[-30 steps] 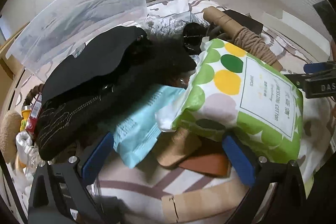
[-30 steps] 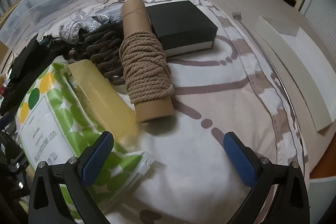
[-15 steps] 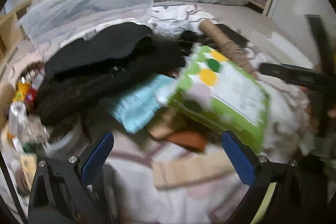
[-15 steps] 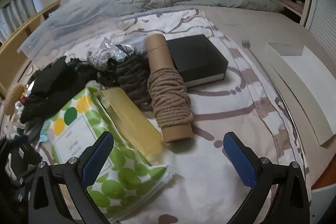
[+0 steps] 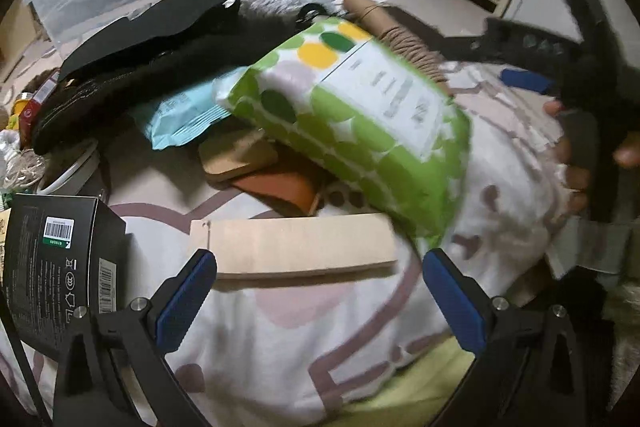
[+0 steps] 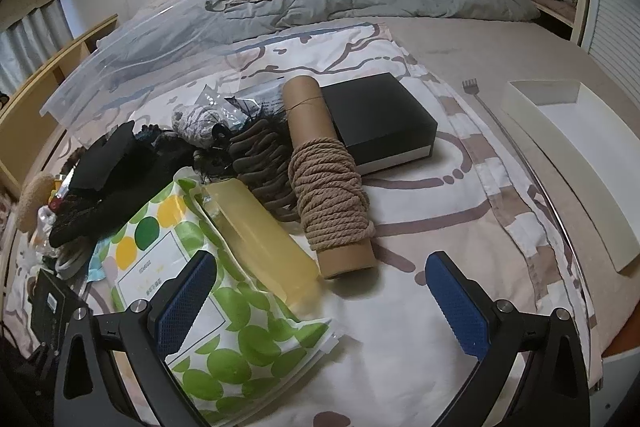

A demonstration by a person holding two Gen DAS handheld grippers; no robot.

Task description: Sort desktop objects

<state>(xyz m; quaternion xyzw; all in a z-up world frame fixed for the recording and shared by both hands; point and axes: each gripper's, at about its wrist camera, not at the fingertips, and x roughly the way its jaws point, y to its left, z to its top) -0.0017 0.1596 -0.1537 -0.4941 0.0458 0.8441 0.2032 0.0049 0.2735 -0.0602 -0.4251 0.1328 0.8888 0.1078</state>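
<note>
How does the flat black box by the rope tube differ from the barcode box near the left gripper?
The flat black box is plain, with a pale band along its base; the barcode box carries white labels and printed symbols. The flat black box lies low beside the rope tube; the barcode box looks taller. Both are black.

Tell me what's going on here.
A person is sorting clutter on a bed with two tools. The left hand-held gripper is open and empty over a pale wooden block. The right hand-held gripper is open too, hovering near the green dotted pack and rope spool. Nothing is gripped.
</note>
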